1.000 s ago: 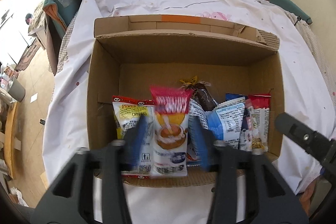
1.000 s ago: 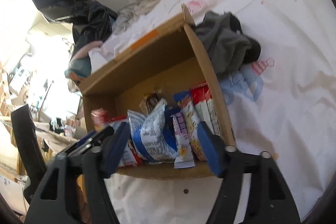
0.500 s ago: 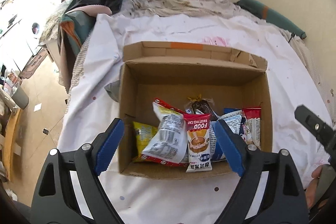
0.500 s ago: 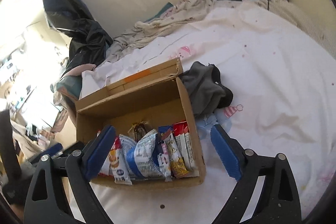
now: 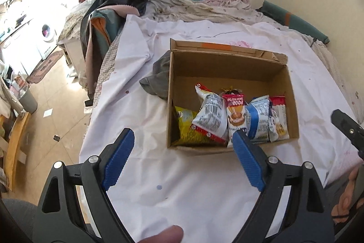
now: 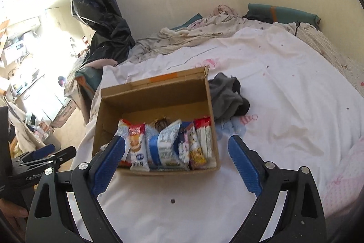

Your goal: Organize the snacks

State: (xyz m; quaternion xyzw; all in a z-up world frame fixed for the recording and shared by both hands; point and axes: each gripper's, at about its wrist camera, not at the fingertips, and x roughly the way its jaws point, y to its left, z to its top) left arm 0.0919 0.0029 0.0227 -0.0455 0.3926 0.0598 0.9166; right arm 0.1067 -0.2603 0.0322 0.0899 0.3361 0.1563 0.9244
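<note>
An open cardboard box [image 5: 227,65] sits on a white bed sheet; it also shows in the right wrist view [image 6: 154,95]. Several snack packets [image 5: 232,120] stand in a row along its near wall, also seen in the right wrist view [image 6: 168,145]. A yellow packet [image 5: 186,124] lies at the box's left end. My left gripper [image 5: 184,136] is open and empty, held back from the box's near left corner. My right gripper [image 6: 175,142] is open and empty, above the sheet in front of the box.
A grey cloth [image 5: 157,81] lies against the box's left side, and another dark cloth [image 6: 227,99] against its right side. Crumpled bedding [image 6: 204,31] and a green pillow [image 6: 284,13] lie by the wall. The bed edge and floor [image 5: 56,92] are to the left.
Both grippers have pulled back and up from the box. The left gripper opened and let go of the red-topped packet, which now stands in the row. It has also shifted left.
</note>
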